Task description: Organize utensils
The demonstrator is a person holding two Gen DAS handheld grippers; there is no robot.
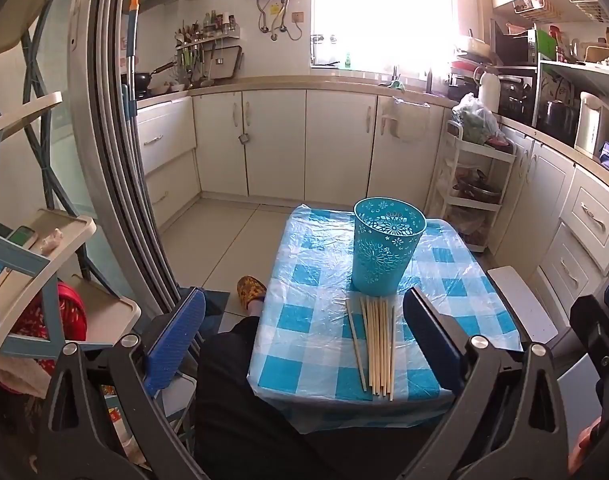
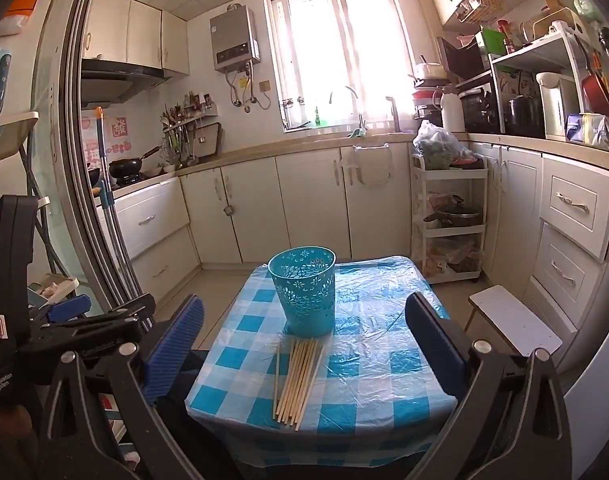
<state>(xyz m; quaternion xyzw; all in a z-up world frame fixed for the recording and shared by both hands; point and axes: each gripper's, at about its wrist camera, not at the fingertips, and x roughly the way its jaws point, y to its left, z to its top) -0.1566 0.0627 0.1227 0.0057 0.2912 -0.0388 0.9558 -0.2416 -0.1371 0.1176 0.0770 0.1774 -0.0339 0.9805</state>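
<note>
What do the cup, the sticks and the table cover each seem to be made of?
Cup: probably moulded plastic, teal, with a lace-like pierced pattern.
Chopsticks: pale, matte, likely bamboo or wood.
Table cover: thin clear plastic film, glossy and wrinkled, over blue-and-white check.

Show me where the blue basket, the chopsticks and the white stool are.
blue basket (image 1: 386, 254): left wrist view, front wall.
chopsticks (image 2: 298, 382): right wrist view, middle of bundle.
white stool (image 2: 514, 318): right wrist view, seat top.
</note>
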